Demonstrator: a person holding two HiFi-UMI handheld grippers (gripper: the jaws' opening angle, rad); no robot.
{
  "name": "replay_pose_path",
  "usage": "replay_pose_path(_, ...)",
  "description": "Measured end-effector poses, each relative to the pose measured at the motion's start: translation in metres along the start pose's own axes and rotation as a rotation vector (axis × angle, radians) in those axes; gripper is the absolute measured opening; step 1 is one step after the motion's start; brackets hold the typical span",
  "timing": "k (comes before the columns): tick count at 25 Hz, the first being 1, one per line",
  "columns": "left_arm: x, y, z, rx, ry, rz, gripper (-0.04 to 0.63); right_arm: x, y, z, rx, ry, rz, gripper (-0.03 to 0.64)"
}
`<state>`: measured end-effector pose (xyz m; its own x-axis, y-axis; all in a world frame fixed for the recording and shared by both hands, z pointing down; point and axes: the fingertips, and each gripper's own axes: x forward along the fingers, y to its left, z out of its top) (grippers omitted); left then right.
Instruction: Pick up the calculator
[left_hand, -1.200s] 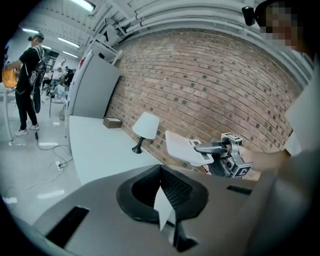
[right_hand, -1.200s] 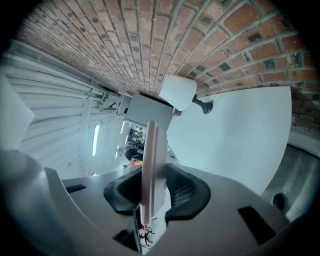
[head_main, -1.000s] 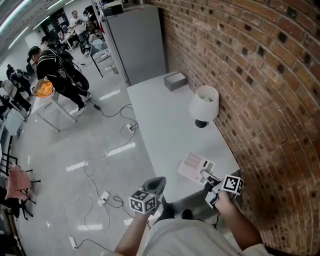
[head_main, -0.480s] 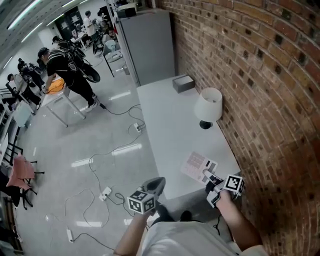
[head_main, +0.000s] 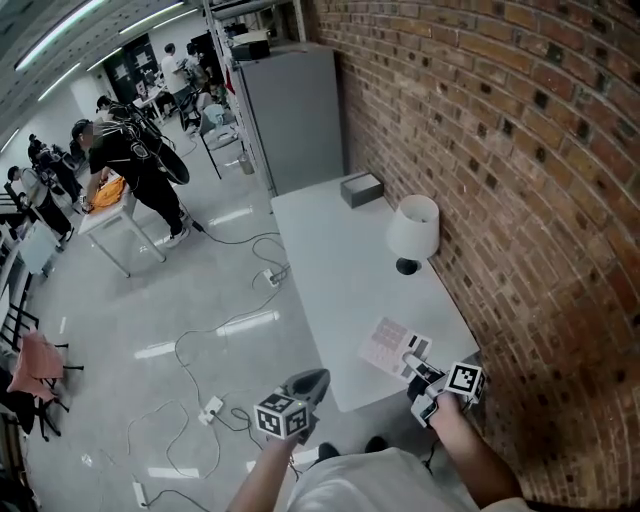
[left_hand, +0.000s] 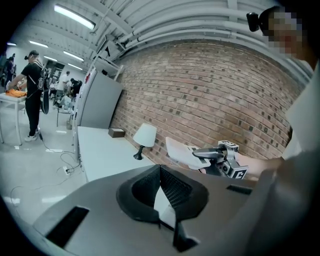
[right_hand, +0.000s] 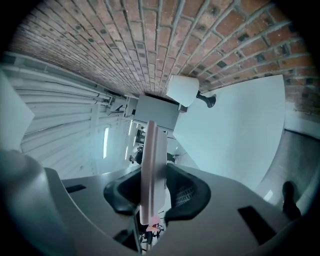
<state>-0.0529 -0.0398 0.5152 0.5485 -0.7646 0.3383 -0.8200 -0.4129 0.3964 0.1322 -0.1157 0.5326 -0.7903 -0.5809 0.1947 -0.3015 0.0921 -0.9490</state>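
Gripping calculator (head_main: 388, 343) edge-on in right gripper (head_main: 411, 359), jaws partway closed on it. Holding it tilted above table (head_main: 330, 260) near corner, 6 o'clock from lamp (head_main: 413, 228). Keeping left gripper (head_main: 308, 382) at 8 o'clock, jaws together, empty.

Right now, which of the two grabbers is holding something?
The right gripper, the one by the brick wall: its jaws pinch the calculator by its edge. The left gripper has nothing between its jaws.
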Motion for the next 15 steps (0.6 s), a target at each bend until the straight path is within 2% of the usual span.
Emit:
replay_pose_path(7,-0.018,0.012,0.01,0.006,-0.01,-0.021,0.006,0.002,0.009,-0.007,-0.01,-0.045,0.004,0.118)
replay_pose_path(15,-0.025,0.011,0.01,-0.003,-0.029,-0.027,0.006,0.001,0.01,-0.015,-0.014,-0.049,-0.001,0.118)
